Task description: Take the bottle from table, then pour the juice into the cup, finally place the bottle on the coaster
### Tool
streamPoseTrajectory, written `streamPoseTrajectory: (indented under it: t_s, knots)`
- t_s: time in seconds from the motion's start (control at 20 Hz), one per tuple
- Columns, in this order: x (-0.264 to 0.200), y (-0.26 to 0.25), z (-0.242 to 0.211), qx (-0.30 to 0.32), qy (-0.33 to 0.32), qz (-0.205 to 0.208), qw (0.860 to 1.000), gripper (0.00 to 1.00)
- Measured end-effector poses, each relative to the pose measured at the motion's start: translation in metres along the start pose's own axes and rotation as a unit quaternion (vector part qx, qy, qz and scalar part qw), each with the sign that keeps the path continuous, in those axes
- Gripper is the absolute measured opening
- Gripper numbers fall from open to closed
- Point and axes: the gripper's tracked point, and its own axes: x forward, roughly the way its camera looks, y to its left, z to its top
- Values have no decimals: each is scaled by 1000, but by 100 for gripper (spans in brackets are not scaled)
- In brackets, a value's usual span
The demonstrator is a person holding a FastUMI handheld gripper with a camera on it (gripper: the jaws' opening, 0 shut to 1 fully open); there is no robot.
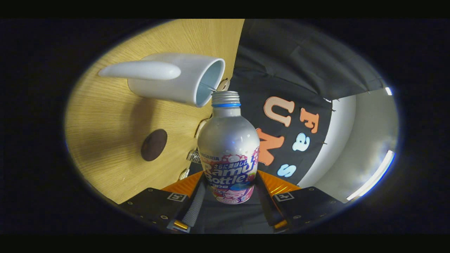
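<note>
The one camera rides on the gripper and looks forward along its two fingers, rolled so far over that the wooden table stands like a wall. It sits very close to the bottle held between the fingers. The cup and a dark coaster lie near, beyond the bottle.

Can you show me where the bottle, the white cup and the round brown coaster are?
bottle [227,140]: gripper view, on its silver shoulder, held between the fingers.
cup [175,79]: gripper view, on its white side wall, by the bottle's mouth.
coaster [154,144]: gripper view, on its brown top, on the table.
</note>
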Motion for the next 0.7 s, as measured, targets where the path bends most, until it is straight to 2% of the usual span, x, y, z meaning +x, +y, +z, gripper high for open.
streamPoseTrajectory:
  t_s: [0.7]
  knots:
    - [6, -8, 1, -33, -6, 1, 999, 74]
